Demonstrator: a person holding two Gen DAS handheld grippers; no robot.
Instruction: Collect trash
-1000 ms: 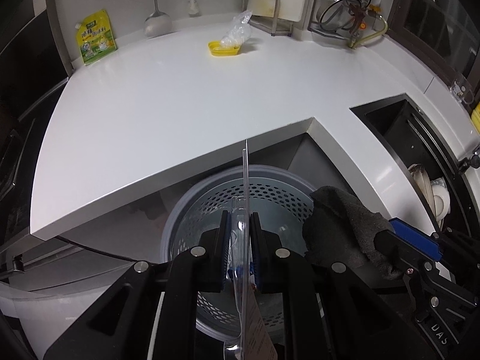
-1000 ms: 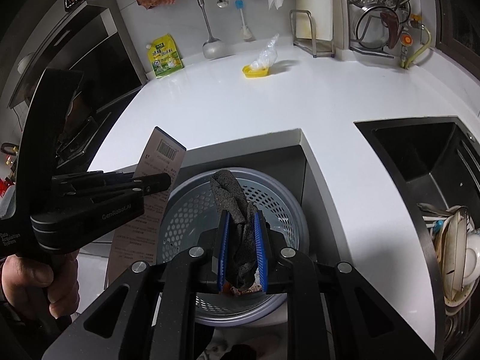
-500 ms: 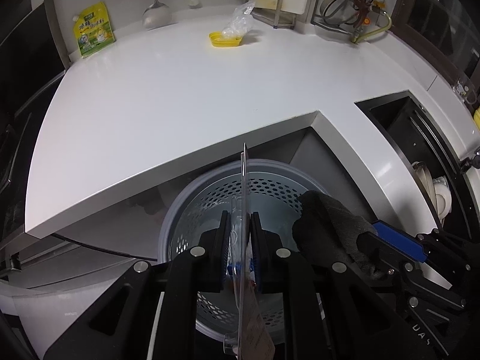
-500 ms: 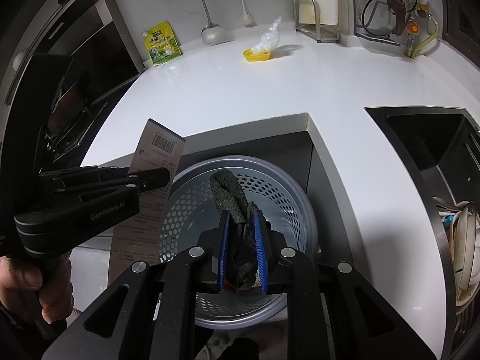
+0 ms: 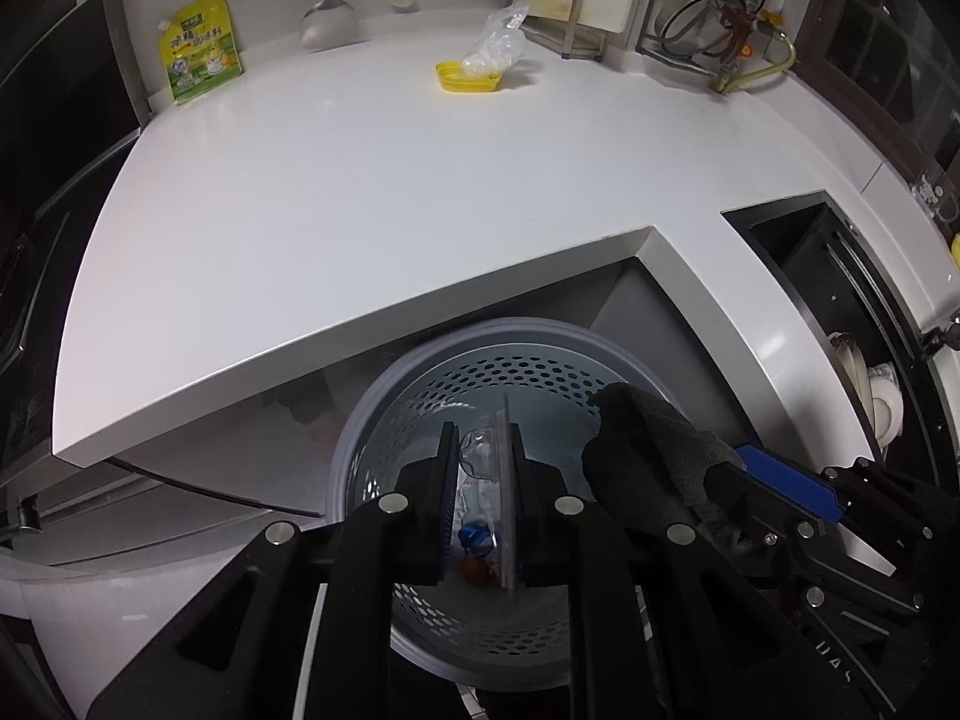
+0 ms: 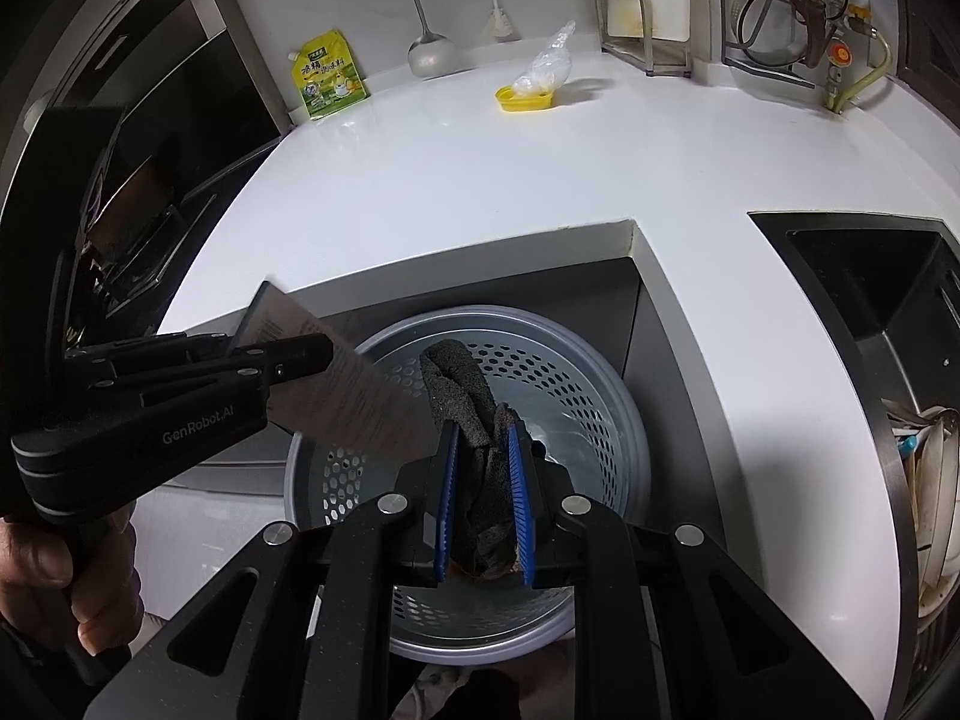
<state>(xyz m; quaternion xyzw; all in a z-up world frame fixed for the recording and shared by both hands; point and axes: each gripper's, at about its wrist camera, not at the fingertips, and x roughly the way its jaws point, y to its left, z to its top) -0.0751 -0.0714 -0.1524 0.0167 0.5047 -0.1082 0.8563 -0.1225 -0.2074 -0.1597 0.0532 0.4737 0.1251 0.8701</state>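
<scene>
Hovering over the grey perforated bin (image 6: 480, 456), both grippers point down into its mouth. The right gripper (image 6: 485, 480) has its blue-padded fingers (image 6: 519, 480) clamped on a dark grey cloth (image 6: 465, 396), whose free end stands up above the fingertips over the bin's opening. Just to its left, the left gripper (image 5: 483, 480) has its fingers pressed together on a flat blister-pack card (image 6: 354, 402); the printed back shows in the right wrist view, and its clear plastic side (image 5: 489, 468) sits edge-on between the pads in the left wrist view. A hand (image 6: 54, 576) grips that tool's handle at the lower left. The bin stands in a recess cut into the white worktop (image 5: 360, 192). Farther back on the worktop lie a yellow dish (image 5: 468, 77) with a crumpled clear bag (image 5: 498, 42) on it, and a yellow-green pouch (image 5: 198, 48) leaning at the wall. A dark sink (image 6: 870, 288) lies to the right.
</scene>
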